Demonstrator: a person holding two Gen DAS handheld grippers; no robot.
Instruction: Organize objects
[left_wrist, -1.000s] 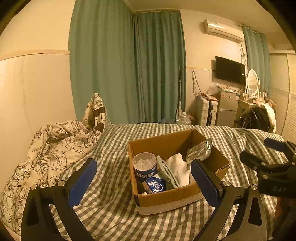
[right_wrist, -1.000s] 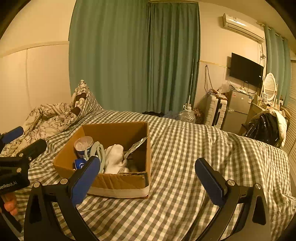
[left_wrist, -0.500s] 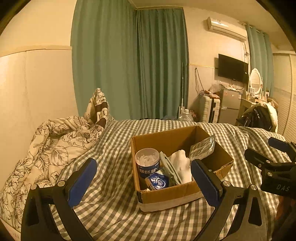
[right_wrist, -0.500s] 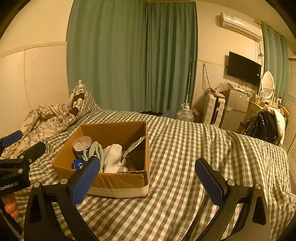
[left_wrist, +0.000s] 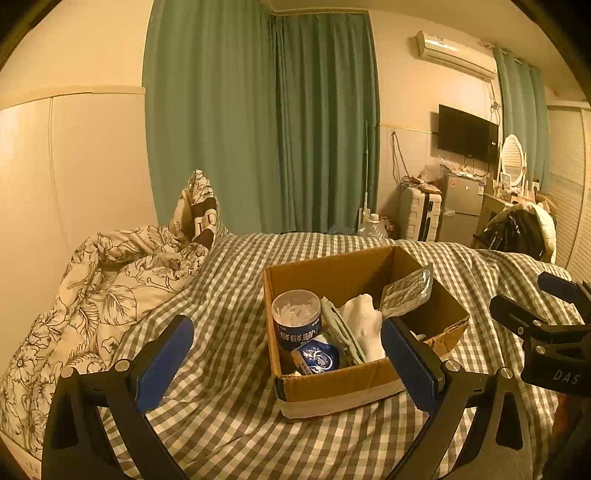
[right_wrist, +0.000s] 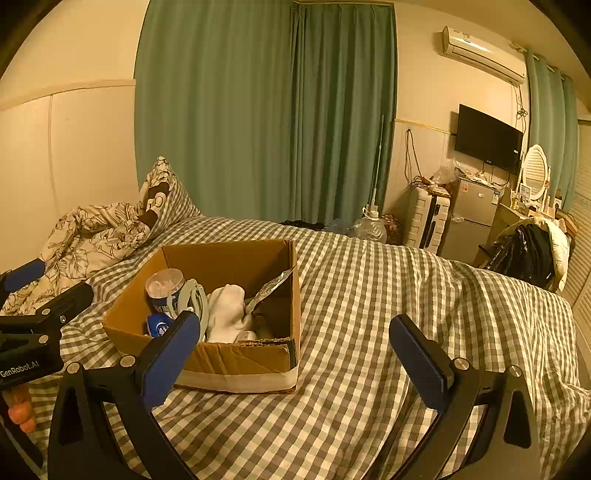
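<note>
An open cardboard box sits on the checked bedspread. In it stand a blue can with a white top, a small blue packet, a grey-green folded item, a white cloth and a silver foil pouch leaning on the far wall. My left gripper is open and empty, just before the box. My right gripper is open and empty, at the box's right front corner.
A floral quilt is heaped at the left by the wall. Green curtains hang behind the bed. A suitcase, a small fridge and a chair with dark clothes stand beyond the bed's right side.
Both grippers have shifted slightly, so the box sits a little further right and lower in the left view. Both stay open and empty. The box contents have not moved.
</note>
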